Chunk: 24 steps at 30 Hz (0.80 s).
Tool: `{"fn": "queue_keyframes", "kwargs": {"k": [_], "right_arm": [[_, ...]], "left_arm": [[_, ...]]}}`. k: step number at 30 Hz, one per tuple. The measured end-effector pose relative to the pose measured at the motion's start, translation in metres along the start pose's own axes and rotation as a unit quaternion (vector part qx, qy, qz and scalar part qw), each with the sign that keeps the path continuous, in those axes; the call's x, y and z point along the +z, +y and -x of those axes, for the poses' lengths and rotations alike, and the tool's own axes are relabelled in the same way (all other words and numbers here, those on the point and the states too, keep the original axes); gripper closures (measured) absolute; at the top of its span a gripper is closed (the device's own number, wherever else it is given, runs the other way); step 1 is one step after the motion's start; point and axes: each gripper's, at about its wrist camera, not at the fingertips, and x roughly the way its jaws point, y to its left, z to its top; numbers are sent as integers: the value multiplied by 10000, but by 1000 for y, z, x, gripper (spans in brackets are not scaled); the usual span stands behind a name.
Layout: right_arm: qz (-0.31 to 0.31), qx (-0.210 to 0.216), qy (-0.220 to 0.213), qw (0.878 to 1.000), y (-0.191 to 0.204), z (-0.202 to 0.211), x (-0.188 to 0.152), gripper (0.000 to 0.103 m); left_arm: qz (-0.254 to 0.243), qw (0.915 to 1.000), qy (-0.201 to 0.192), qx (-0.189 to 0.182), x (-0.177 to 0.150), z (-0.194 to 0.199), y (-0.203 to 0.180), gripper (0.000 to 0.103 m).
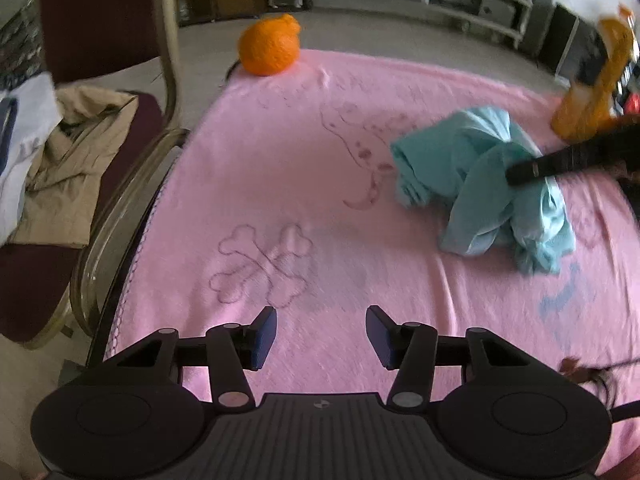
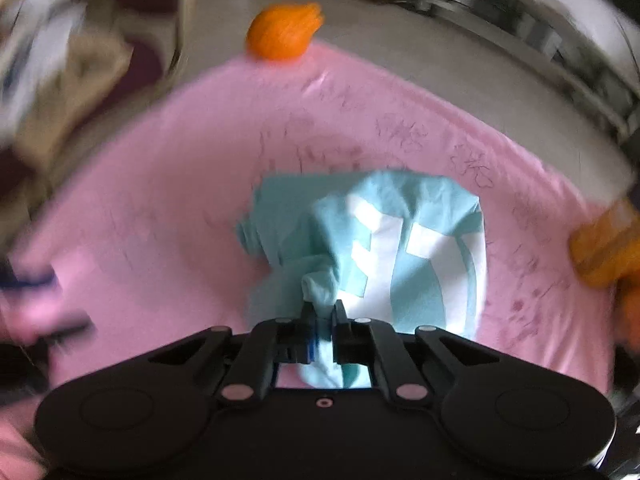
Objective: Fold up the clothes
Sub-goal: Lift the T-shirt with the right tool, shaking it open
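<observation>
A crumpled light blue T-shirt point(image 1: 476, 168) with a white print point(image 2: 400, 248) lies bunched on the pink blanket point(image 1: 288, 168). My right gripper point(image 2: 323, 314) is shut on a gathered fold of the shirt near its front edge. In the left wrist view the right gripper's black fingers point(image 1: 540, 166) reach into the shirt from the right. My left gripper point(image 1: 321, 338) hovers over bare blanket near the front, well left of the shirt. Its jaws stand apart with nothing between them.
An orange bundle point(image 1: 270, 46) sits at the blanket's far left corner and another orange thing point(image 1: 588, 96) at the far right. A chair point(image 1: 100, 128) left of the table holds beige and white clothes point(image 1: 52, 152). Shelving lines the back.
</observation>
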Motion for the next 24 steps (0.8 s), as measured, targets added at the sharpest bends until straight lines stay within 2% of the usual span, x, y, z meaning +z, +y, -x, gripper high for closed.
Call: {"fn": "queue_keyframes", "kwargs": {"k": [3, 6, 7, 9, 11, 12, 14, 16, 18, 19, 21, 24], "right_arm": [[-1020, 357, -484, 9930, -2, 27, 36, 97], [-1509, 565, -1548, 9747, -4, 89, 93, 97], [-1559, 557, -1985, 9660, -6, 119, 111, 97], [-1680, 810, -2774, 9425, -16, 182, 134, 98], [-1696, 934, -3536, 9152, -25, 253, 143, 98], [-1689, 966, -3782, 9050, -29, 280, 141, 98], [-1693, 1022, -4260, 8828, -41, 325, 120, 98], [-1824, 1156, -4538, 8646, -62, 349, 84, 97], [-2025, 1315, -4553, 8570, -85, 349, 41, 97], [-2131, 1323, -4465, 8589, -98, 340, 17, 97], [-2402, 1153, -4115, 8716, -127, 307, -34, 97], [-3224, 598, -3128, 8914, -181, 225, -108, 91]], "left_arm": [[260, 9996, -32, -114, 3, 0, 14, 52], [422, 9987, -144, -234, 4, 2, 24, 52], [459, 9984, -196, -263, 5, 3, 27, 52], [493, 9979, -332, -276, 7, 6, 28, 52], [499, 9973, -467, -281, 8, 9, 28, 52], [505, 9968, -539, -311, 8, 12, 27, 52], [507, 9953, -702, -429, 8, 18, 25, 52], [462, 9942, -849, -483, 5, 25, 22, 52], [376, 9936, -951, -484, 0, 32, 16, 52], [325, 9936, -964, -480, -3, 33, 13, 51], [169, 9947, -921, -432, -9, 33, 4, 51], [-121, 9971, -705, -267, -18, 24, -13, 51]]}}
